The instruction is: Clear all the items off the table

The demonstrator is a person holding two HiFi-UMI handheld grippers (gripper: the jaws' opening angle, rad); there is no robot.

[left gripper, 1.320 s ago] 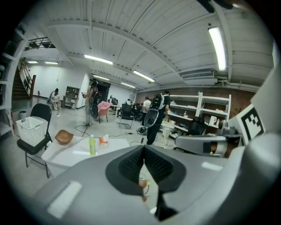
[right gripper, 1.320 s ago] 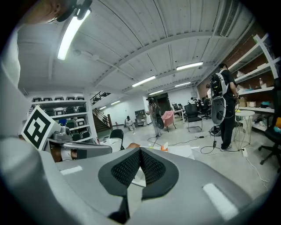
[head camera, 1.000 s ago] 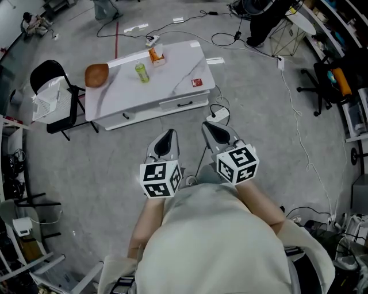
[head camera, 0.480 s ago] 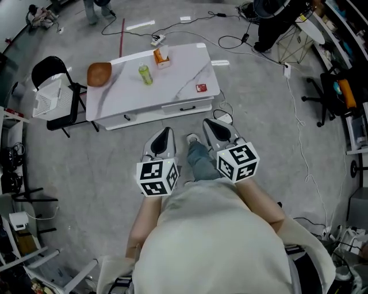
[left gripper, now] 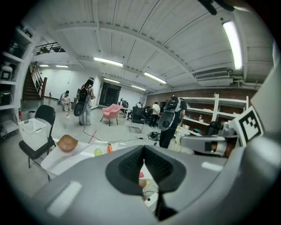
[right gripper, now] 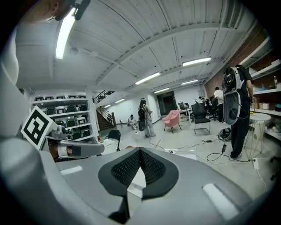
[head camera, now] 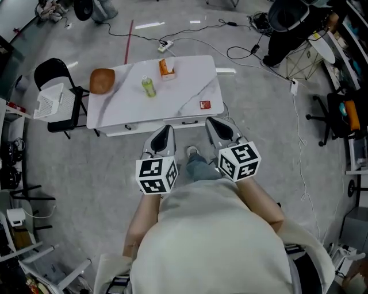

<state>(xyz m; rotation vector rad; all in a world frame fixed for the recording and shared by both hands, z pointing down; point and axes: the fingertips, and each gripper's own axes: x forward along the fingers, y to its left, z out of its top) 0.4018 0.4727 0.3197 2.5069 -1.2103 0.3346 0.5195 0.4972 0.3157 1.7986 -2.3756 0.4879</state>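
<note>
Black ribbed fingers of the left gripper are pressed together with nothing between them. The right gripper reads the same in its own view: its fingers are closed on each other and carry nothing. From the head view I see both grippers side by side, angled slightly down, at the near edge of the tabletop and touching none of the things on it.

The tabletop is white with thin grey veining, and all four items are on it. A small red packet lies closest, near the front right corner, just ahead of the right gripper. A green bottle stands upright towards the middle left. An orange carton stands beyond it, near the far edge. A brown wooden bowl sits at the far left corner, well apart from the packet. Below the near edge I can make out a drawer front with a dark handle.

Left of the table stands a black folding chair with a white plastic basket on its seat. Black and white cables trail across the grey floor beyond the table, and a person in dark clothing stands at the far right.
</note>
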